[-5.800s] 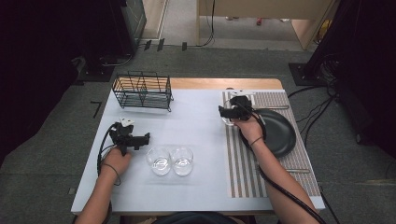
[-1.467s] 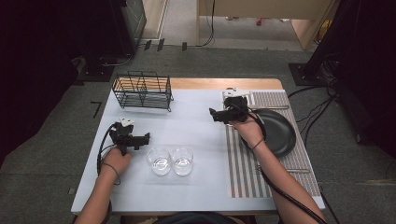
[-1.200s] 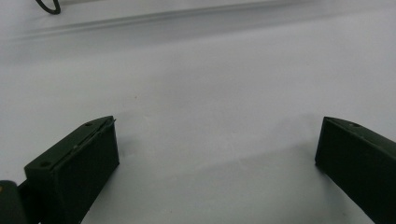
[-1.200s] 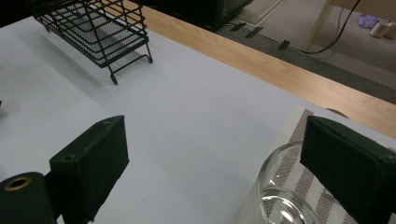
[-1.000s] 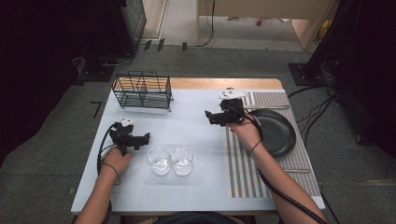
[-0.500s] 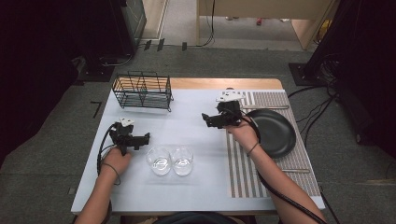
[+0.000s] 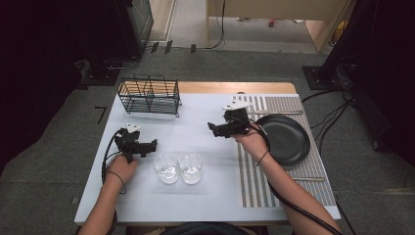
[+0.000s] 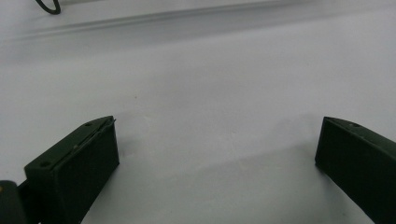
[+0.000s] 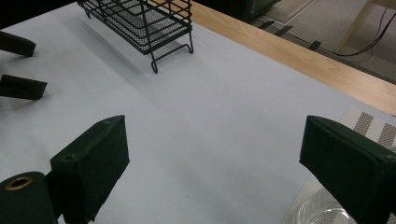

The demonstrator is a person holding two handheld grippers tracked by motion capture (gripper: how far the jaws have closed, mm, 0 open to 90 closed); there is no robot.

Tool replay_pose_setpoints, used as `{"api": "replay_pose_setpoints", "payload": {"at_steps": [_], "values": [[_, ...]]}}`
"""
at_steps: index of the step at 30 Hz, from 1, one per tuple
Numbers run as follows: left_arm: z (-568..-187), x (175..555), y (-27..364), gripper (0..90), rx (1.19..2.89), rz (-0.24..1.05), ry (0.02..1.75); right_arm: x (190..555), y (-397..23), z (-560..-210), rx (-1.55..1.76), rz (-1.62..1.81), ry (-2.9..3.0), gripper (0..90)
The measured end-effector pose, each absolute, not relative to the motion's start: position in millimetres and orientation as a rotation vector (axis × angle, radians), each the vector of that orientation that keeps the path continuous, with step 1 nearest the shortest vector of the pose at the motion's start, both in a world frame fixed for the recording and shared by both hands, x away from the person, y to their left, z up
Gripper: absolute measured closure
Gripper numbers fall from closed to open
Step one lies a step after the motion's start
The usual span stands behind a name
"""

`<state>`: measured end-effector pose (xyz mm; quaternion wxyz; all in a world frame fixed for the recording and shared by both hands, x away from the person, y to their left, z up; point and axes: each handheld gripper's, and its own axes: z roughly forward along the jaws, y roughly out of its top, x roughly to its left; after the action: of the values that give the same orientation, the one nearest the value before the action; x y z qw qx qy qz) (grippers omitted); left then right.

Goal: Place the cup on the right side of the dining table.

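Note:
My left gripper (image 7: 152,144) rests low over the white table (image 7: 205,205), left of two clear glasses (image 7: 167,168) (image 7: 191,168) that stand side by side. In the left gripper view its jaws (image 8: 218,122) stand open over bare white tabletop. My right gripper (image 7: 212,128) hovers near the table's middle, pointing left, just off the striped mat (image 7: 254,176). In the right gripper view it (image 9: 215,121) is open with nothing between its fingers, and the black wire rack (image 9: 144,21) lies ahead.
The wire rack (image 7: 149,94) stands at the table's back left. A black plate (image 7: 284,139) lies on the striped mat at the right. A bit of clear glass (image 9: 322,212) shows at the bottom right of the right gripper view.
My right gripper has moved left, from beside the black plate over the mat to the white tabletop near the middle. The left gripper and the glasses have stayed put.

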<state>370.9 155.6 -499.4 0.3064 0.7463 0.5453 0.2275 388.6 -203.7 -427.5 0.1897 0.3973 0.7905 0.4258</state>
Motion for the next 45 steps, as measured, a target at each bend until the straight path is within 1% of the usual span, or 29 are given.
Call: {"api": "replay_pose_setpoints", "payload": {"at_steps": [2,3,4,5,23,45], "values": [[-499,371,156,0.0,1.974,0.602,1.443,388,-203,-429,1.105,1.2,2.232,8.1],[-499,371,156,0.0,1.974,0.602,1.443,388,-202,-429,1.099,1.205,2.24,10.9],[-499,371,156,0.0,1.974,0.602,1.443,388,-202,-430,1.102,1.211,2.245,16.4],[-499,371,156,0.0,1.974,0.602,1.444,388,-202,-430,1.113,1.214,2.242,16.8],[-499,371,156,0.0,1.977,0.601,1.442,392,-194,-451,1.132,1.208,2.282,17.5],[-499,371,156,0.0,1.977,0.602,1.442,397,-184,-474,1.042,1.193,2.353,19.3]]}}
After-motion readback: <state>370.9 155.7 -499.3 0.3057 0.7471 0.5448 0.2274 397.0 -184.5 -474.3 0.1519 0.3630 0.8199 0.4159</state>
